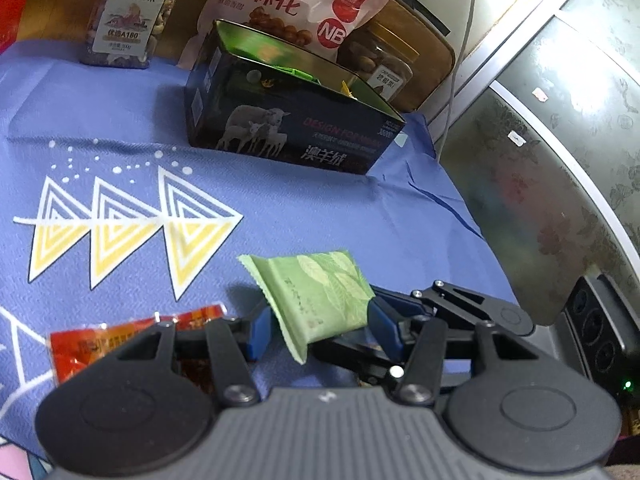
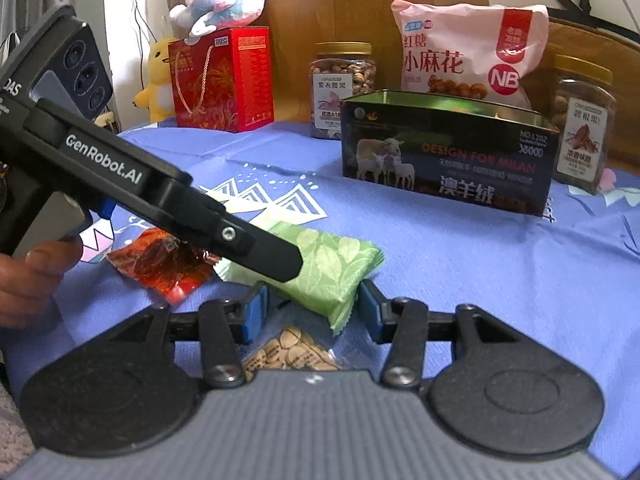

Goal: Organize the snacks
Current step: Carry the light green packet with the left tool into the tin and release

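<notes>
Both tools are pinching the same green packet: the left tool (image 1: 318, 326) has it by one end, its blue pads (image 1: 262, 334) pressed to the wrapper's sides, and the right tool (image 2: 310, 312) closes on the other end, though from its own view I can't be sure both pads are pressing. The packet (image 2: 320, 268) sits lifted at a tilt just above the table (image 1: 120, 120), near its front edge. Two tools on one small packet looks like a handover or a steadying grip, so the wrapper doesn't flop on the way.

The blue cloth covers the table. At the back stands the open tin (image 2: 448, 152), lid off, some wrappers already inside; I take it as where the snacks go, well apart from the packet. Behind it, the pink bag (image 2: 468, 48) and two nut jars (image 2: 342, 88) stand upright, out of the way.

Still loose on the cloth are a red packet (image 2: 160, 264), just beside the green one, and a clear bag of seeds (image 2: 292, 354) under the right tool. A hand (image 2: 28, 276) grips the left tool's handle.
</notes>
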Demonstrator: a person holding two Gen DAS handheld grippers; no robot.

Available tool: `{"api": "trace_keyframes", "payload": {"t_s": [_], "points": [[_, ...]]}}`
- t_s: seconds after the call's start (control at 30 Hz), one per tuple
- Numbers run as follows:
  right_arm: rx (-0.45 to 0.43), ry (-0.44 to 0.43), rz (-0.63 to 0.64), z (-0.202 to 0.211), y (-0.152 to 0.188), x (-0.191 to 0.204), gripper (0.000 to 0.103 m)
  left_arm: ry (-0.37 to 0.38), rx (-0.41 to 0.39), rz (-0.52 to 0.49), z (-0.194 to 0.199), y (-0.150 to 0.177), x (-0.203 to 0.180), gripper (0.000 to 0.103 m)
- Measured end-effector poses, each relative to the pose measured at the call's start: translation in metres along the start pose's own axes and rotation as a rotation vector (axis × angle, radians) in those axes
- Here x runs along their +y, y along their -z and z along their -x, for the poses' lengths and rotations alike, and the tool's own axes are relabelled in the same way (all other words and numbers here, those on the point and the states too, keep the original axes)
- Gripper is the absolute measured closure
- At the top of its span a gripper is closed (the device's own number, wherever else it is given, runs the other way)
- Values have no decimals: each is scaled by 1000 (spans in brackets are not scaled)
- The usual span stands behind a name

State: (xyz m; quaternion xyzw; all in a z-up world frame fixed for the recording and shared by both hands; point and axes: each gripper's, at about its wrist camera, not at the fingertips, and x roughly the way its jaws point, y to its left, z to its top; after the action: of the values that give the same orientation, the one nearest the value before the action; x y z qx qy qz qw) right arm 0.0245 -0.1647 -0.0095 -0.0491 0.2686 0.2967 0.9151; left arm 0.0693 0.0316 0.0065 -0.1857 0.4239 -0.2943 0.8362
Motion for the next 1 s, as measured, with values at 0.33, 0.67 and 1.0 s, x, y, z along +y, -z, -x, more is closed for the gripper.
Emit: {"api": "trace_keyframes", "payload": {"t_s": [0.33,0.67,1.0], "points": [[-132,69,62,8,-38,-8,63,-35,-106,-130,11,-54,-30,56],[-229,163,-37,-9,-94,-86,62,-70,-150,-210,-47,-146,-61,56],[-244,343,-94,-47,-95,-122,48,-147,-124,-207,-111,-175,-55,48]]}}
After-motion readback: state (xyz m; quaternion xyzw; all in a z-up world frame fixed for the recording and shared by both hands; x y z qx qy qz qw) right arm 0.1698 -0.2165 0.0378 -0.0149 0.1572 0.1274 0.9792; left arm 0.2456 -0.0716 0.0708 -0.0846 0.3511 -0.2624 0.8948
